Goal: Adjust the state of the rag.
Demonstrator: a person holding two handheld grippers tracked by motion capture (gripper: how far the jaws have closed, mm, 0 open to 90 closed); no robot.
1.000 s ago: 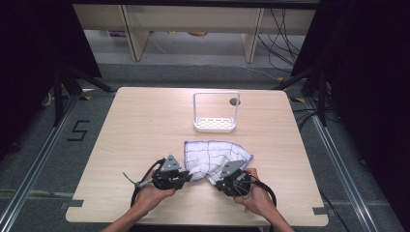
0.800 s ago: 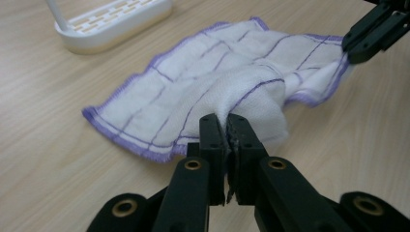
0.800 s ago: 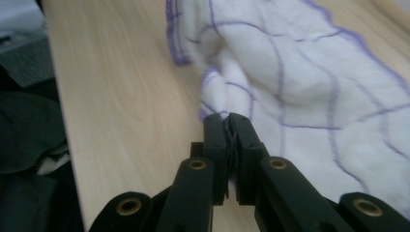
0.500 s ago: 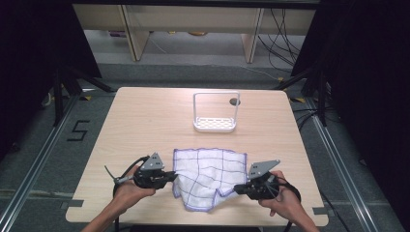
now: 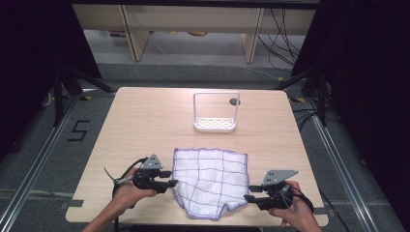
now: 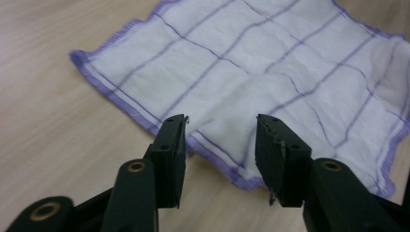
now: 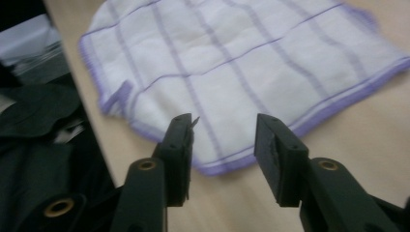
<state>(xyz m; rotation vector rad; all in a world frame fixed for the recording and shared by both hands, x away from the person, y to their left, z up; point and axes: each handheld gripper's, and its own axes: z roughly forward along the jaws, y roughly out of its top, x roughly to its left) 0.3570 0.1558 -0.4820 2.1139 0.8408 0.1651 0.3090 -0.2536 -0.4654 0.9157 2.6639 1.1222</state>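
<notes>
A white cloth with a purple grid and purple hem (image 5: 210,181) lies spread on the wooden table (image 5: 145,125) near its front edge. My left gripper (image 5: 170,183) rests at the cloth's left edge. In the left gripper view its jaws (image 6: 220,123) have just been opening and stand apart over the hem of the cloth (image 6: 251,58), pads not pressing it. My right gripper (image 5: 249,197) sits at the cloth's right front corner. Its jaws (image 7: 222,121) have also just been opening, and the cloth (image 7: 232,53) lies flat beyond and beneath them, released.
A white open-frame rack (image 5: 215,113) stands at the back middle of the table, with a small dark round spot (image 5: 235,102) beside it. The table's front edge runs just below both hands. The person's dark clothing (image 7: 34,145) hangs past that edge.
Both hands pulled apart sideways, drawing the bunched cloth out flat. Both pairs of jaws, shut on the cloth before, now stand apart and have let it go.
</notes>
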